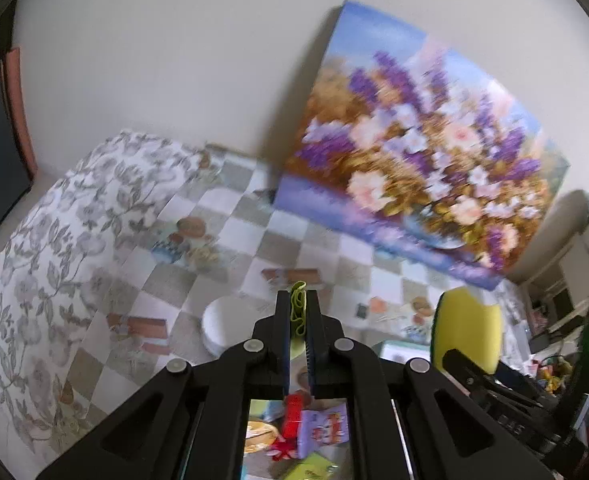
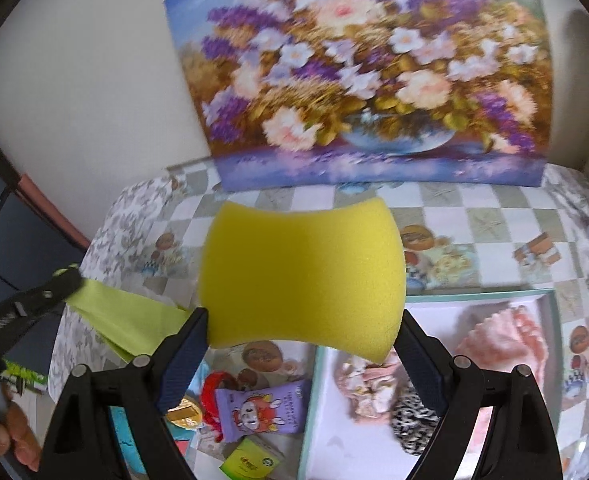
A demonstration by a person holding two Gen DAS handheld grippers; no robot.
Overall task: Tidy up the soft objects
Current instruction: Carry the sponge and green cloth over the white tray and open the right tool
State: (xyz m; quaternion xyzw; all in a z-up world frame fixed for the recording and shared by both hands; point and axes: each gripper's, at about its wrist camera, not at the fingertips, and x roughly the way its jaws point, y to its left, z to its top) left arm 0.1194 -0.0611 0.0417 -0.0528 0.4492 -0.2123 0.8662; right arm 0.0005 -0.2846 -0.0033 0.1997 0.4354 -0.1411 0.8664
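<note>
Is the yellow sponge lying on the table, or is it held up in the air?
Held up in the air. The right tongs are closed on the yellow sponge from both sides, and the checkered table lies well below it.

Home rm: flower painting (image 2: 358, 76), checkered tablecloth (image 2: 474, 208).

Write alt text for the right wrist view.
The right gripper clamps a yellow sponge above a checkered tablecloth. Below lies a white tray holding pink and leopard-print soft items, with snack packets beside it. A flower painting leans against the wall; the left gripper holds a green cloth.
</note>
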